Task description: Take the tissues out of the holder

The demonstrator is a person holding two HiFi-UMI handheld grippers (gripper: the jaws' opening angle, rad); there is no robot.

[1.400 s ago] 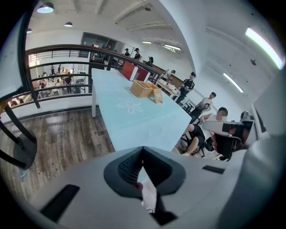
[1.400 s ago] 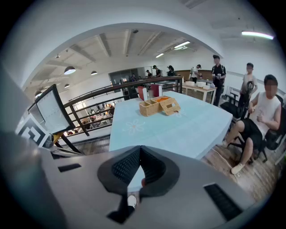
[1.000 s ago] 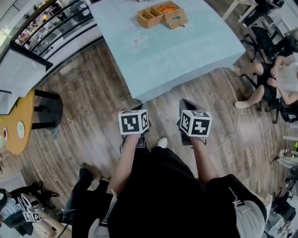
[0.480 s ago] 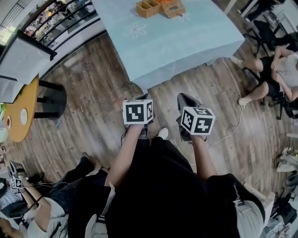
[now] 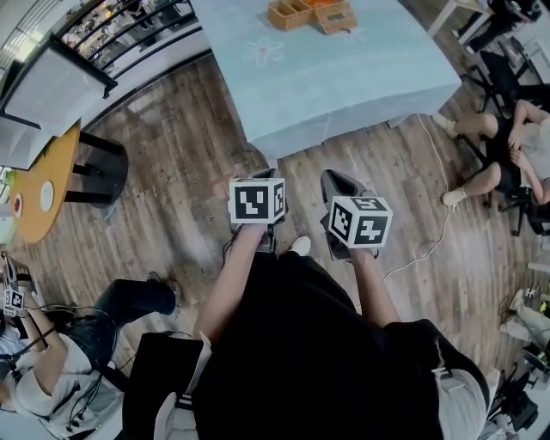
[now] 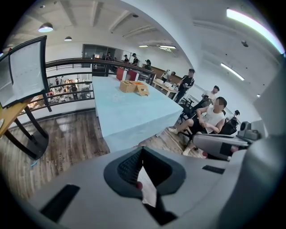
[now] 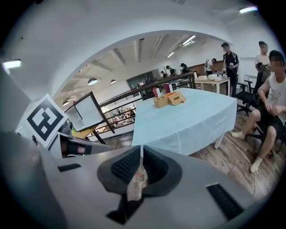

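Compared with a second ago, the head view has slid along the room. The light-blue cloth-covered table (image 5: 344, 82) sits higher in the picture, and the light wooden compartment holder (image 5: 302, 12) at its far end now touches the top edge. The person in a white shirt (image 5: 39, 378) at the near left, earlier mostly out of frame, now shows with dark-trousered legs stretched right. Both marker cubes have shifted slightly toward the table.

The left gripper (image 6: 142, 149) has its jaws pressed together with nothing between them. The right gripper (image 7: 140, 147) is likewise closed and empty. Both are well apart from the holder.

The holder has several open compartments, and an orange item (image 5: 325, 3) lies in a far one. A small wooden box (image 5: 338, 18) stands at its right end. Tissues cannot be made out at this size.

Bare wooden plank floor (image 5: 189, 146) lies between the grippers and the table's near corner. At the left are a black round stool (image 5: 96, 176), a yellow curved tabletop (image 5: 39, 193) and a white panel on a black stand (image 5: 51, 90). At the right a seated person (image 5: 507, 159) is near the table, and a white cable (image 5: 430, 236) trails over the floor.
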